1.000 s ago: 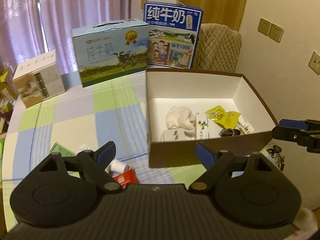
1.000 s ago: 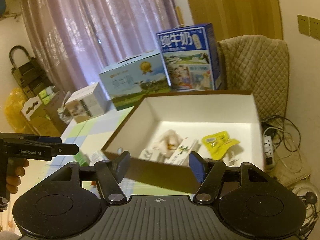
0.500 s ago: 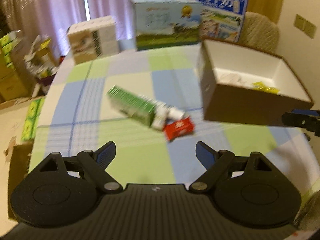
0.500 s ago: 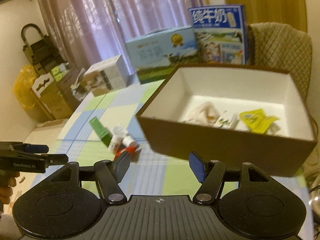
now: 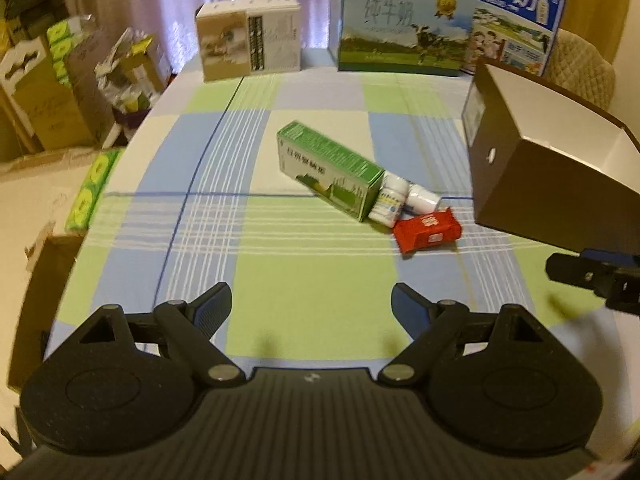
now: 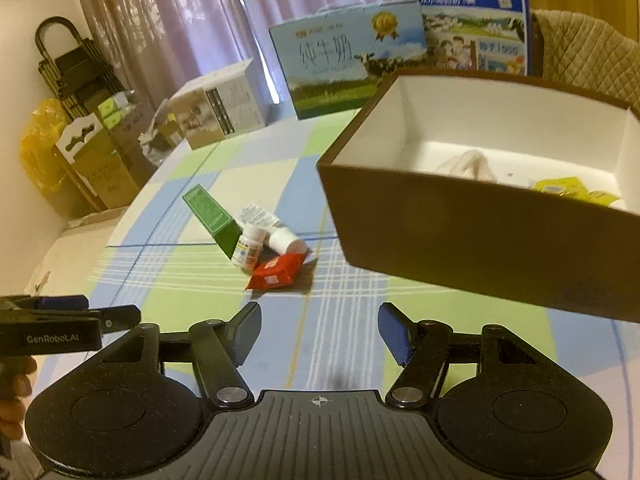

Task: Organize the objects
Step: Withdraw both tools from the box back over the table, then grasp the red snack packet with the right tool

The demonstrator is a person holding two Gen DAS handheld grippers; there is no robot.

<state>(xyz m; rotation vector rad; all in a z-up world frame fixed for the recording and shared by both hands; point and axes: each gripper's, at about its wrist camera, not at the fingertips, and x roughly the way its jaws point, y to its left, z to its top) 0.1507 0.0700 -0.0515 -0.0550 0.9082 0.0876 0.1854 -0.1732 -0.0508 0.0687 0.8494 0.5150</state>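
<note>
1. The left tool (image 5: 311, 306) hangs over the near edge of the table (image 5: 304, 312), its two blue-padded fingers spread wide with nothing between them.
2. The right tool (image 6: 319, 330) is likewise spread wide and empty above the checked cloth; in the left wrist view its tip shows at 3 o'clock (image 5: 592, 274).
3. In the right wrist view the left tool's tip enters at 9 o'clock, with part of a hand (image 6: 14, 396) below it.
4. A small cluster lies mid-table, at about 1 o'clock from the left tool: a green carton (image 5: 328, 168) lying flat, a white pill bottle (image 5: 387, 200) touching its near end, a second white bottle (image 5: 423, 199) on its side just beside the first, and a red packet (image 5: 427, 230) touching the bottles on the near side.
5. From the right tool the same cluster sits at about 11 o'clock, with a folded white leaflet (image 6: 258, 216) just behind the bottles.
6. The brown box (image 6: 472, 236) with a white inside stands at 2 o'clock from the cluster, near but apart. It holds a crumpled white item (image 6: 468, 164) and a yellow packet (image 6: 568, 190).
7. Along the far edge of the table stand a white carton (image 5: 250, 38), a light blue milk case (image 5: 400, 24) and a dark blue milk case (image 5: 516, 20).
</note>
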